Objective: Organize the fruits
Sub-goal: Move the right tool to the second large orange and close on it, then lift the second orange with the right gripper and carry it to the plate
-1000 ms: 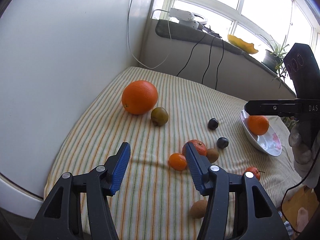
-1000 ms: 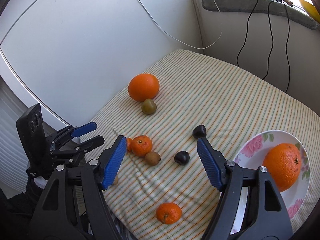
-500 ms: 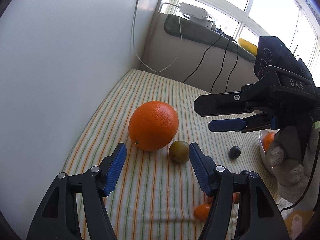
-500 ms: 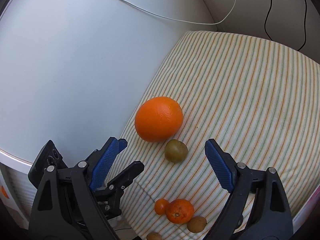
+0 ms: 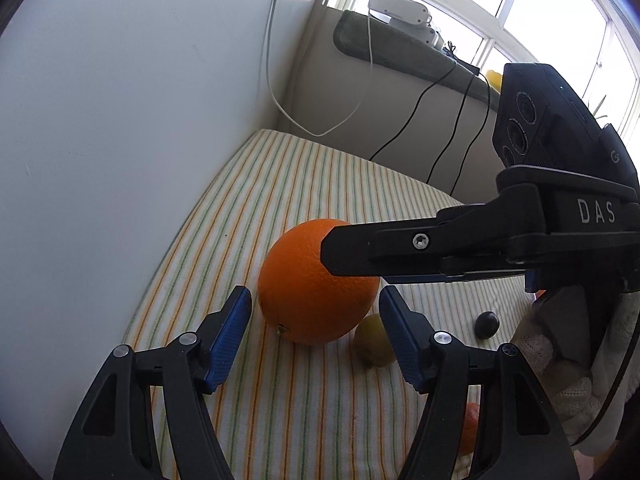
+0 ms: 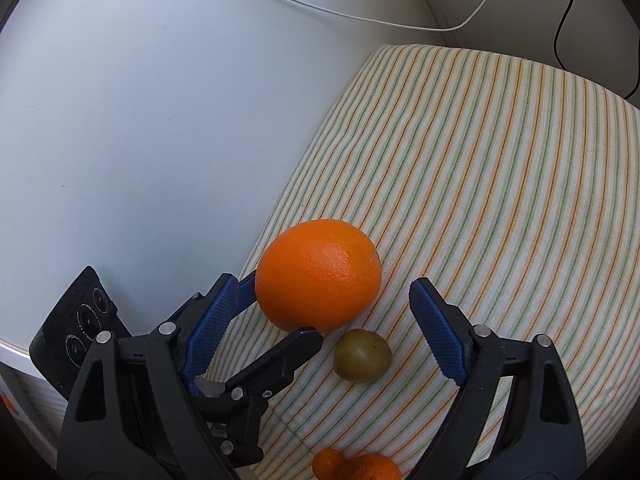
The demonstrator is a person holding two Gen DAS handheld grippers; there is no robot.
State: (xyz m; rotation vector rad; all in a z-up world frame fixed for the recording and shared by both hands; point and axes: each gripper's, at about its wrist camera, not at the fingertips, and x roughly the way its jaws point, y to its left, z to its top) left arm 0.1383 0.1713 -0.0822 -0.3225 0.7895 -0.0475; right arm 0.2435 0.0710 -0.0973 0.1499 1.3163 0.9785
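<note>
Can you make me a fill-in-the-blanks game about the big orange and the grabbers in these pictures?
1. Both grippers have their jaws ____ near the big orange.
2. The small green fruit lies on the ____ cloth.
3. The pads on the left gripper are colored ____.
4. The right gripper is holding ____.

Missing words: open; striped; blue; nothing

White "DAS" on right gripper (image 5: pixel 348 256) body
</note>
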